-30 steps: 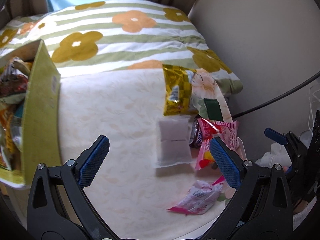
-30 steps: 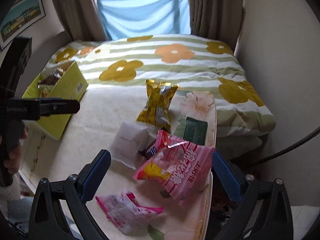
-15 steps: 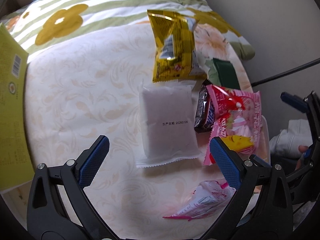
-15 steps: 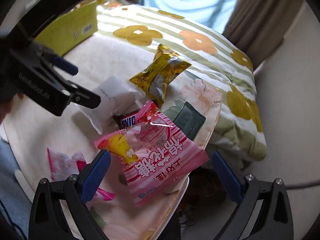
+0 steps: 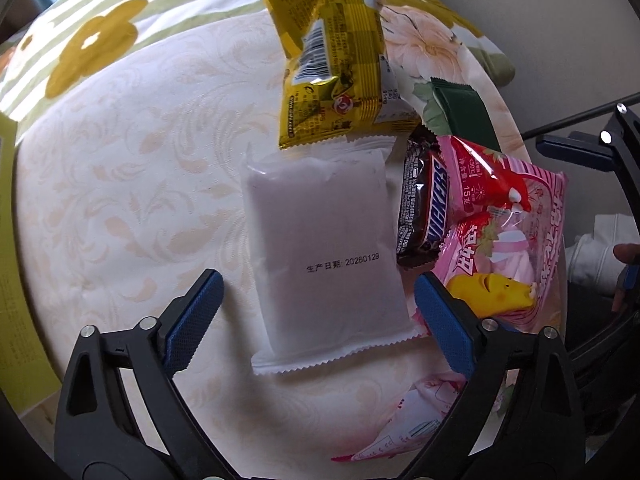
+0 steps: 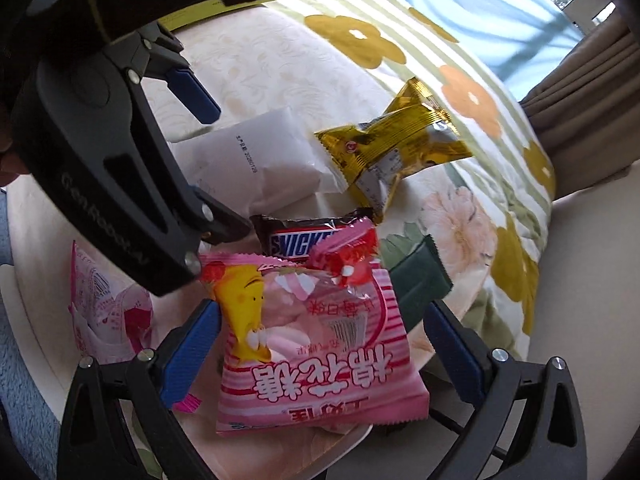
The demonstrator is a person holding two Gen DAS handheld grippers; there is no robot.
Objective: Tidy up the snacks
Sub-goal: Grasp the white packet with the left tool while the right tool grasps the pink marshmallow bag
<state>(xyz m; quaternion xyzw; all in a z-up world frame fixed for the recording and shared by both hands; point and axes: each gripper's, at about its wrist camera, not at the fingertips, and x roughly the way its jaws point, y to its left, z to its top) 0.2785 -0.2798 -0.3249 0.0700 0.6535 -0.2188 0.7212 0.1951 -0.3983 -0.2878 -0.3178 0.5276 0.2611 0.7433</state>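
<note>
A white frosted pouch (image 5: 324,252) lies flat on the cream table (image 5: 120,184); my left gripper (image 5: 320,320) is open with a blue finger on each side of its near end. The pouch also shows in the right wrist view (image 6: 256,160). A pink marshmallow bag (image 6: 316,352) lies between the open fingers of my right gripper (image 6: 324,356); it also shows at the right of the left wrist view (image 5: 516,248). A Snickers bar (image 5: 424,212), a gold packet (image 5: 336,64) and a dark green sachet (image 5: 464,112) lie around them.
A small pink packet (image 5: 412,428) lies near the table's front edge. A yellow-green box (image 5: 12,280) stands at the left. A flowered striped quilt (image 6: 400,52) lies behind the table. The left gripper's body (image 6: 104,168) is close on the left in the right wrist view.
Both grippers have moved down and in towards the snacks. The left now straddles the white pouch and the right straddles the pink marshmallow bag. Both stay open.
</note>
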